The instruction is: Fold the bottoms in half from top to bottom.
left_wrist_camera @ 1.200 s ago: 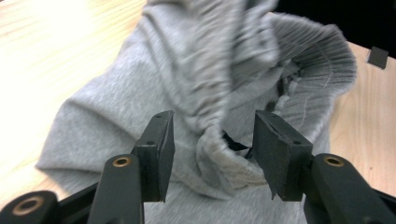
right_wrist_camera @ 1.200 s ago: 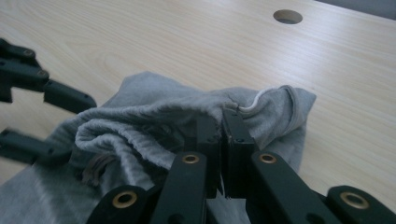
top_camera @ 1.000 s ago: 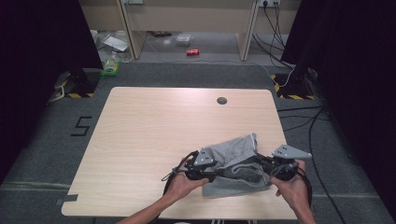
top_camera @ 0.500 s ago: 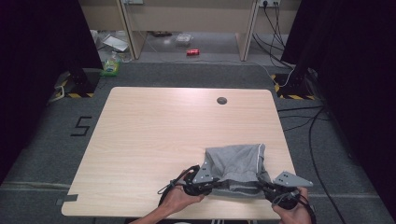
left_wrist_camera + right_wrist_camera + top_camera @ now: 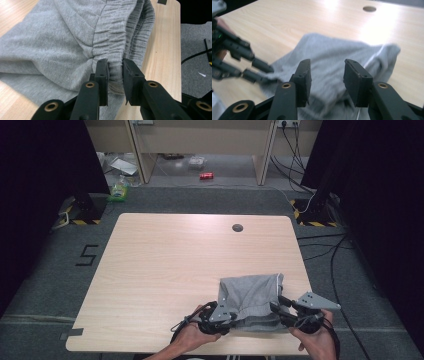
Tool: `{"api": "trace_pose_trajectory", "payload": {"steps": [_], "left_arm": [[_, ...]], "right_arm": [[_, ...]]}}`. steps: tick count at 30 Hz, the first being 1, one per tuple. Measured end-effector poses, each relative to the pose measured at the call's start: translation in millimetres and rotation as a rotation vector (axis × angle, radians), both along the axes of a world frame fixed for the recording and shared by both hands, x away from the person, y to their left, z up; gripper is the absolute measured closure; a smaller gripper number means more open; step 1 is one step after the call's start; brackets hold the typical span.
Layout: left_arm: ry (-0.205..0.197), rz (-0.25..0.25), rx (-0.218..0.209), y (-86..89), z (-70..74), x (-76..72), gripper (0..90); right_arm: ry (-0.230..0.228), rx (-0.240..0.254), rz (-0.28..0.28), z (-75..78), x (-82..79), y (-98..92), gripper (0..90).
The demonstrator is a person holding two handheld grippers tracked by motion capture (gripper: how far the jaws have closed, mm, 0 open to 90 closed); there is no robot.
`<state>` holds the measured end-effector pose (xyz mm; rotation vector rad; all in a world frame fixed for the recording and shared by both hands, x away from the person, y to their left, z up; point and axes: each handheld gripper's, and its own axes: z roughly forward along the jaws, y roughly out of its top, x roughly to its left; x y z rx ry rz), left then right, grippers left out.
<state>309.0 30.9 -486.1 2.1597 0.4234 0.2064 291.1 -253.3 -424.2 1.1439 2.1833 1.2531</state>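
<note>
Left gripper view shows your left gripper (image 5: 115, 72) pinching the grey garment's (image 5: 62, 45) waistband, your right gripper (image 5: 327, 75) spread empty, so pulling may skew it.

The garment (image 5: 252, 299) sits on the table (image 5: 165, 270) near its front right edge. Left gripper (image 5: 218, 318) is at its front left, right gripper (image 5: 285, 312) at its front right.

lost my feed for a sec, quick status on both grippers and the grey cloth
Left gripper shut on grey cloth, pinching its gathered band. Right gripper open above the cloth. Cloth bunched at table near edge. Nothing in the way.
</note>
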Motion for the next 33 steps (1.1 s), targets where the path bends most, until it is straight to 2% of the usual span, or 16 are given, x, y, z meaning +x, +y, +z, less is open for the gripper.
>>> {"api": "trace_pose_trajectory", "payload": {"steps": [3, 7, 10, 13, 18, 20, 22, 25, 27, 30, 33], "left_arm": [[0.003, 0.005, -0.017, 3.6, 4.9, 0.4, 72.3], [0.016, 0.047, -0.081, 10.8, 15.5, 5.3, 57.8], [0.019, 0.096, -0.124, 14.2, 23.0, 15.3, 49.5], [0.042, 0.141, -0.152, 12.6, 23.2, 31.2, 46.6], [0.055, 0.2, -0.112, -1.9, 8.1, 54.2, 40.3], [0.027, 0.238, -0.074, -6.2, -1.8, 64.3, 37.8], [0.046, 0.254, -0.051, -6.5, -10.1, 72.2, 37.2], [0.06, 0.279, -0.001, -5.7, -25.3, 81.8, 37.7], [0.076, 0.279, 0.0, -3.4, -31.3, 84.1, 37.8], [0.051, 0.28, -0.001, -0.4, -23.8, 80.4, 38.2], [0.031, 0.277, -0.014, 1.3, -14.2, 77.8, 37.2]], "right_arm": [[0.0, -0.009, -0.008, -1.1, 13.4, 5.4, 59.8], [0.043, -0.06, -0.01, -19.7, 25.7, 8.6, 66.3], [0.087, -0.085, -0.02, -33.0, 23.9, 4.3, 68.7], [0.121, -0.102, -0.027, -43.8, 17.3, 0.4, 69.0], [0.159, -0.096, -0.03, -56.7, 13.7, -1.0, 68.7], [0.162, -0.116, -0.031, -57.0, 13.6, 0.4, 68.5], [0.172, -0.143, -0.029, -59.3, 13.3, 2.6, 67.8], [0.168, -0.141, -0.035, -61.4, 11.9, 2.6, 67.5], [0.168, -0.133, -0.043, -62.1, 10.9, 2.8, 66.7], [0.175, -0.13, -0.049, -58.9, 12.2, 1.9, 59.2], [0.142, -0.116, -0.06, -49.6, 15.2, 1.7, 52.8]]}}
